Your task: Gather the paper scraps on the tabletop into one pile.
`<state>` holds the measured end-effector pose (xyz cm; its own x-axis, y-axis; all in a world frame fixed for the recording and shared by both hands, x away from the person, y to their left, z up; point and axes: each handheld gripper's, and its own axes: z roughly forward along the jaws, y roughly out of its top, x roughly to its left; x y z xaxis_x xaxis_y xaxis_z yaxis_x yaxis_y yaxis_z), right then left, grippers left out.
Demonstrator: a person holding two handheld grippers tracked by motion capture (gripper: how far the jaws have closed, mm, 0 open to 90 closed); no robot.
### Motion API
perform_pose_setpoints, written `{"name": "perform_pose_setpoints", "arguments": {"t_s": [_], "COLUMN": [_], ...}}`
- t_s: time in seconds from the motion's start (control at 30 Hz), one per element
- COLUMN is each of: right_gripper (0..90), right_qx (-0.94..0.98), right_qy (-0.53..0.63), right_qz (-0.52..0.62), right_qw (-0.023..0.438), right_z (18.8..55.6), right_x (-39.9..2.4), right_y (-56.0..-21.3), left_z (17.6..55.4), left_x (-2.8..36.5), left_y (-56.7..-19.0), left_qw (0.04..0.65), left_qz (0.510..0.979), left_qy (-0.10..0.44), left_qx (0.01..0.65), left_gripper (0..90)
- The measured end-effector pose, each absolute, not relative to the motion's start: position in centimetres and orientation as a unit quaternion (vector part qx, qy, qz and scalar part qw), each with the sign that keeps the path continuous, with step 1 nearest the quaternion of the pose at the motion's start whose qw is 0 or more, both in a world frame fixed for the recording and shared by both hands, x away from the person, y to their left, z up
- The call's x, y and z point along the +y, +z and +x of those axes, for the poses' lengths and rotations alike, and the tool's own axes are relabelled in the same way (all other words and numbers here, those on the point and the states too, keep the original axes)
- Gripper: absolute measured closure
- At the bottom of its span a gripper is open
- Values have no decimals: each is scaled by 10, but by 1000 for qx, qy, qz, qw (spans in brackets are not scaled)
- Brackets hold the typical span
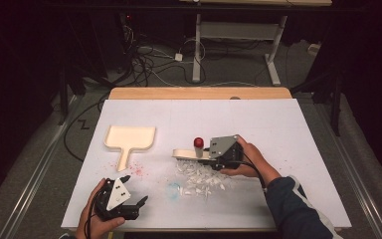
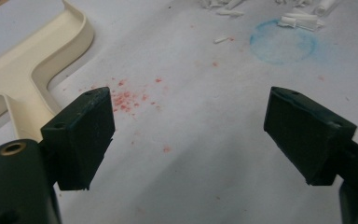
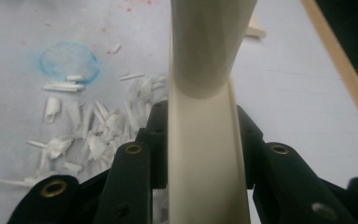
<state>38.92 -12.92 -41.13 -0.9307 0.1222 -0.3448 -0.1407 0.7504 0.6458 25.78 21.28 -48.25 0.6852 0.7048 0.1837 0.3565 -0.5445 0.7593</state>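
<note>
My right gripper (image 1: 212, 155) is shut on the handle of a cream hand tool (image 1: 188, 154), held low over the table's middle; a red knob (image 1: 198, 143) sticks up beside it. In the right gripper view the cream handle (image 3: 204, 140) runs straight up between the jaws. A pile of white paper scraps (image 1: 201, 178) (image 3: 98, 126) lies just in front of that tool. A cream dustpan (image 1: 129, 137) (image 2: 32, 70) lies flat at the left. My left gripper (image 1: 134, 189) (image 2: 189, 112) rests near the front left edge, open, with nothing between its fingers.
A white sheet (image 1: 278, 129) covers the wooden table (image 1: 199, 93). A blue ring mark (image 1: 173, 188) (image 2: 283, 41) and red specks (image 1: 138, 170) (image 2: 128, 98) stain the sheet near the scraps. Cables and desk legs lie on the floor beyond.
</note>
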Motion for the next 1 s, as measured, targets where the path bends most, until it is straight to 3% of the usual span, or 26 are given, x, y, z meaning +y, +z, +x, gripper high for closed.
{"name": "perform_pose_setpoints", "arguments": {"t_s": [0.37,0.63,0.8,1.0], "right_gripper": [679,679,679,676], "right_qx": [882,863,858,857], "right_qy": [369,294,250,287], "right_qz": [179,299,347,360], "right_qw": [231,282,283,232], "right_z": [363,344,346,339], "right_x": [-194,-224,-224,-196], "right_y": [-378,-394,-415,-426], "left_z": [259,260,260,262], "left_x": [213,212,208,206], "left_y": [-482,-480,-480,-480], "left_qw": [360,358,357,358], "left_qz": [843,845,848,851], "left_qy": [242,249,242,239], "left_qx": [319,309,308,301], "left_gripper": [153,153,153,153]}}
